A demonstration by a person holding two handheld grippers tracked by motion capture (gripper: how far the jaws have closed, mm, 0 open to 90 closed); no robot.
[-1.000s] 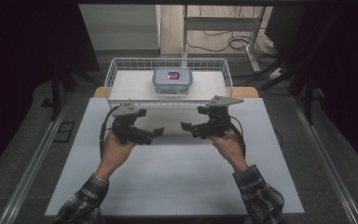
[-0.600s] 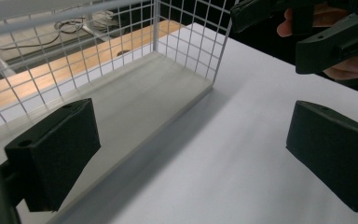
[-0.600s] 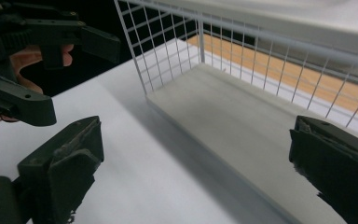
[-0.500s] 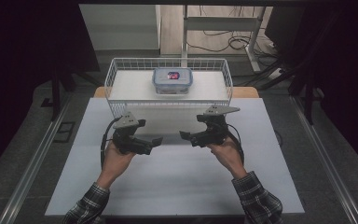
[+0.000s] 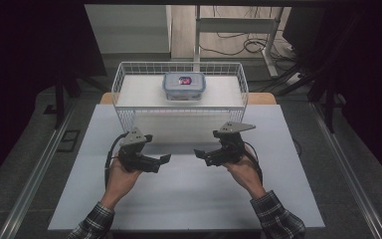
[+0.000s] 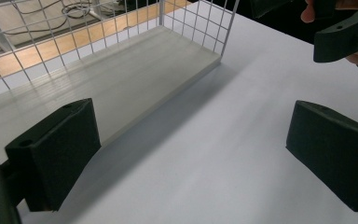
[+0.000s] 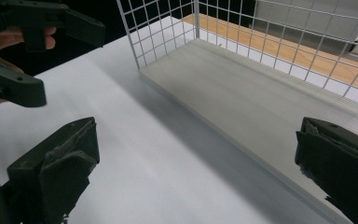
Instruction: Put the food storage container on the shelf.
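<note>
A clear lidded food container (image 5: 184, 85) with something red and dark inside sits in a white wire basket (image 5: 129, 118) at the back of the table. My left gripper (image 5: 165, 160) is held over the white table, pointing right, its jaws wide apart and empty (image 6: 191, 154). Facing it, my right gripper (image 5: 199, 153) points left, also open and empty (image 7: 191, 172). The two grippers' tips stand a short gap apart in front of the basket. Each gripper view shows the other gripper: the right one (image 6: 345, 32) and the left one (image 7: 23, 51).
The white table top (image 5: 189, 199) spreads in front of the hands. The basket's pale floor (image 6: 121, 79) and wire wall (image 7: 163, 28) lie close ahead of both grippers. Dark floor, metal rails (image 5: 35, 174) and cables (image 5: 248, 45) surround the table.
Both hands have drawn back toward the person, away from the basket, and sunk closer to the table. The jaws stayed open.
</note>
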